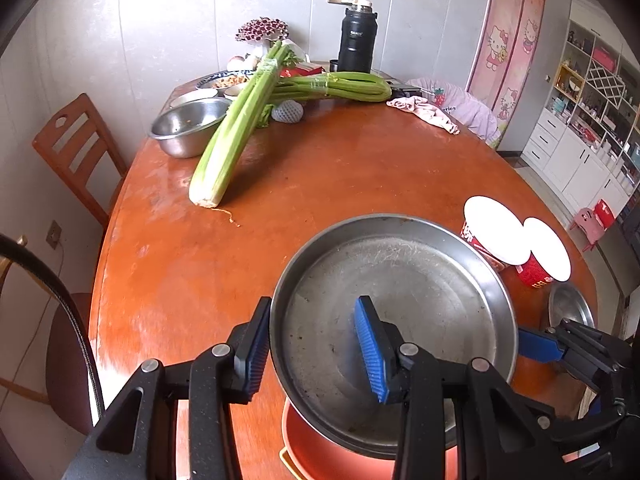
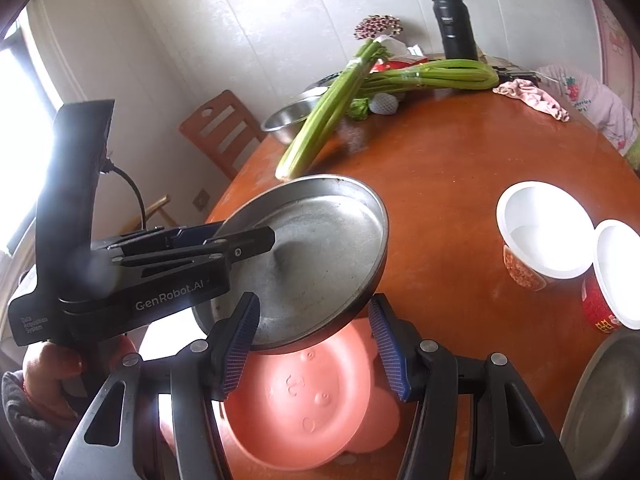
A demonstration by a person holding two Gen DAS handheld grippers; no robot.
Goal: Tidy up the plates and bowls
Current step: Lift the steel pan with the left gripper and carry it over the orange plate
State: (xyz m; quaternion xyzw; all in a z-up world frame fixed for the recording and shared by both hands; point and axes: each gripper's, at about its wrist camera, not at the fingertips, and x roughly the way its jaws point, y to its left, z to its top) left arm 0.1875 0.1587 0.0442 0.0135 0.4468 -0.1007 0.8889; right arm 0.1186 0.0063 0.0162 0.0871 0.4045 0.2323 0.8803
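Steel was what I had between both tools: the round metal plate (image 1: 394,320), carried clear of the table (image 1: 312,160) and tilted. My left gripper (image 1: 316,344) pinched its rim, one pad under the edge and the other pressed on the inner face, so the plate would not swing. My right gripper (image 2: 314,344) clamped the nearer rim from its own side, its jaws drawn tight on the metal, sharing the weight. Directly below my fingers lay the pink plastic plate (image 2: 304,408), which I judged to be the base of the stack and the reason I held the steel one above it. Another metal dish (image 2: 604,408) waited just to my right, beside two white-lined paper cups (image 2: 544,232); the metal bowl (image 1: 188,124) and celery (image 1: 236,128) sat far ahead, well apart.
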